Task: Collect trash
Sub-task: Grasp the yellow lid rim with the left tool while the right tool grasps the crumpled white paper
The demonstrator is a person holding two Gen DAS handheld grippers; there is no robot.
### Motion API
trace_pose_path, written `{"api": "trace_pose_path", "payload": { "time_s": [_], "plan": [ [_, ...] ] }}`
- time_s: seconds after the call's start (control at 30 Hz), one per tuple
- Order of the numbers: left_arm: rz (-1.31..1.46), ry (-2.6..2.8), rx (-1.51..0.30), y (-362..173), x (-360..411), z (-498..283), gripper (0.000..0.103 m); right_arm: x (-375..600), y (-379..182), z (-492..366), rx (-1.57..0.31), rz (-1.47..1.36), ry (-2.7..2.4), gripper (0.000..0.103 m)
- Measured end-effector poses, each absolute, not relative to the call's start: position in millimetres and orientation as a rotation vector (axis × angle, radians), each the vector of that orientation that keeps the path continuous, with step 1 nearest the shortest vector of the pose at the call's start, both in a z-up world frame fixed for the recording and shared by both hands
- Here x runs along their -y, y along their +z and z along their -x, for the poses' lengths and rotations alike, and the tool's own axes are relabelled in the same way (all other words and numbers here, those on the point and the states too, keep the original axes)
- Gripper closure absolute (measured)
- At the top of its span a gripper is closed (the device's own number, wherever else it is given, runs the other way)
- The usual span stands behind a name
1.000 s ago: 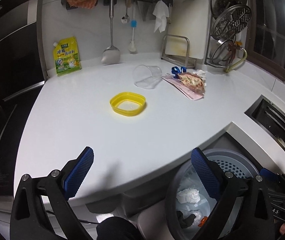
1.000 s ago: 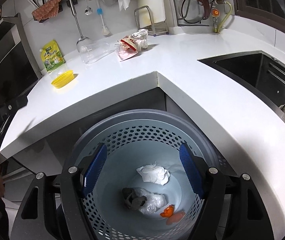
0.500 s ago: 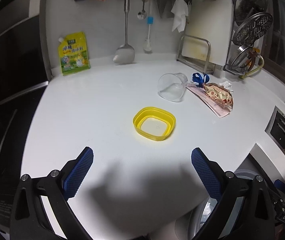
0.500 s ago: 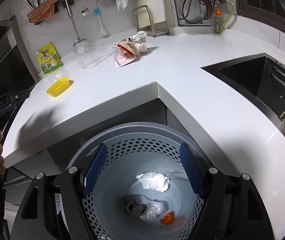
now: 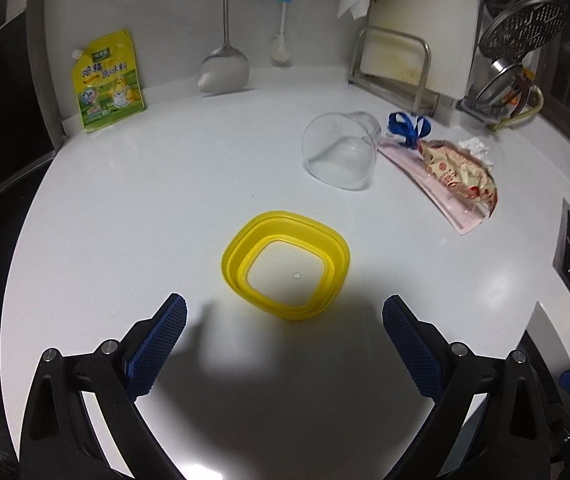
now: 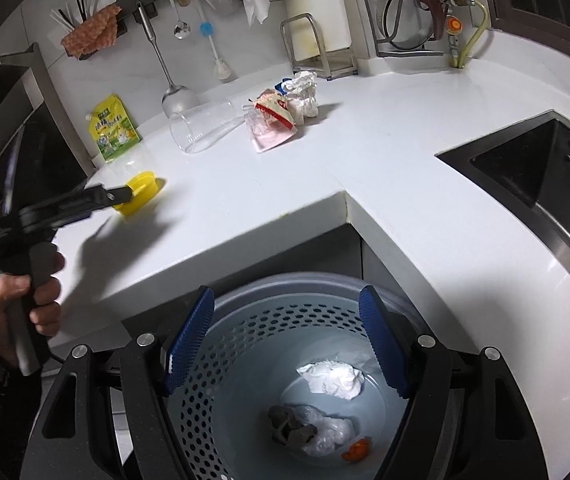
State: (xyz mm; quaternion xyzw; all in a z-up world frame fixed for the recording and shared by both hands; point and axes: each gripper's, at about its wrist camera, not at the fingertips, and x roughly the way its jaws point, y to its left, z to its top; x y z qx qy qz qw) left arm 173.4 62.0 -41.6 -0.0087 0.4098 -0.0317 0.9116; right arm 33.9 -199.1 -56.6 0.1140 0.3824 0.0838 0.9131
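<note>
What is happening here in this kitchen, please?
A person is collecting trash with two handheld grippers. The left gripper, open and empty, is aimed at the yellow lid on the white counter. The right gripper, also open and empty, hangs over the grey bin, which holds crumpled paper and plastic scraps. A clear cup and snack wrapper remain on the counter.

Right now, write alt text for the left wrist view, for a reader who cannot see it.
The open left gripper hangs over a white counter, its blue pads wide apart just short of a yellow square lid. Farther back lie a tipped clear plastic cup and a snack wrapper; a yellow pouch leans on the wall.
</note>
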Motion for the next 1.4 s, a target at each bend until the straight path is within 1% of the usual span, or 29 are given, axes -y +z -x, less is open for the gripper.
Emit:
{"api": "trace_pose_path", "payload": {
  "time_s": [0.2,0.33,0.5,0.57,0.63,0.7,0.77,1.0,1.13,1.4],
  "plan": [
    [0.021,-0.051,-0.910,-52,-59,-194,0.006,206,-46,-48,-0.766,-0.255,0.178,0.031],
    [0.025,-0.027,-0.927,-54,-62,-205,0.006,213,-29,-70,-0.747,-0.303,0.219,0.031],
    [0.047,0.010,-0.952,-57,-69,-218,0.008,216,-5,-103,-0.716,-0.227,0.207,0.029],
    [0.032,0.011,-0.951,-57,-67,-219,0.013,217,0,-117,-0.721,-0.201,0.196,0.029],
    [0.015,0.020,-0.941,-57,-66,-220,0.024,217,4,-134,-0.719,-0.172,0.190,0.029],
    [0.008,0.020,-0.928,-55,-65,-221,0.030,217,7,-154,-0.720,-0.150,0.179,0.029],
    [0.012,0.019,-0.922,-54,-65,-223,0.032,219,7,-172,-0.726,-0.138,0.172,0.029],
    [-0.004,0.031,-0.849,-45,-57,-223,0.032,220,4,-241,-0.761,-0.142,0.163,0.029],
    [-0.002,0.023,-0.818,-41,-51,-221,0.032,222,-7,-277,-0.791,-0.162,0.165,0.029],
    [-0.011,0.022,-0.781,-36,-44,-220,0.032,227,-29,-318,-0.851,-0.219,0.210,0.030]
  ]
}}
